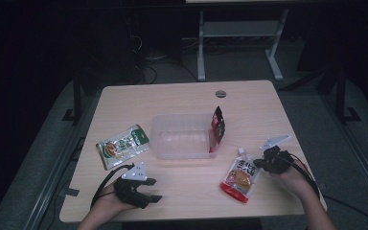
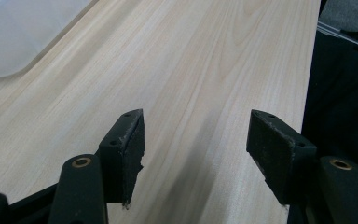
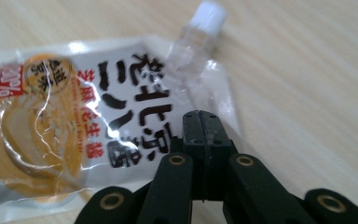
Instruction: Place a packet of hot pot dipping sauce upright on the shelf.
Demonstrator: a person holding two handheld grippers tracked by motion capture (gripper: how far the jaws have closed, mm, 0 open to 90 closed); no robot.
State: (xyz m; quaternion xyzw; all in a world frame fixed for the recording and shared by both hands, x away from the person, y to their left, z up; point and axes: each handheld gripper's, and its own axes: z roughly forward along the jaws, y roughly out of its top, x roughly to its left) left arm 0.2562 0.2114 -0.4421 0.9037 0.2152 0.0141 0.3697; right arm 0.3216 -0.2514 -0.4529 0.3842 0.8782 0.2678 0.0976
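Observation:
A white and red spouted pouch (image 1: 241,177) with an orange picture lies flat at the front right of the table. Up close, the pouch (image 3: 74,116) shows its white cap pointing away. My right gripper (image 1: 263,162) sits just right of the pouch, and my right gripper (image 3: 200,116) has its jaws pressed together over the pouch's near edge. I cannot tell whether they pinch the film. My left gripper (image 1: 154,189) rests at the front left, and my left gripper (image 2: 196,140) stands open over bare wood.
A clear plastic container (image 1: 179,136) stands mid-table, with a dark red packet (image 1: 217,127) upright at its right end. A green packet (image 1: 122,146) lies to its left. The container's corner (image 2: 14,42) is far left. The table edge (image 2: 310,93) runs close on the right.

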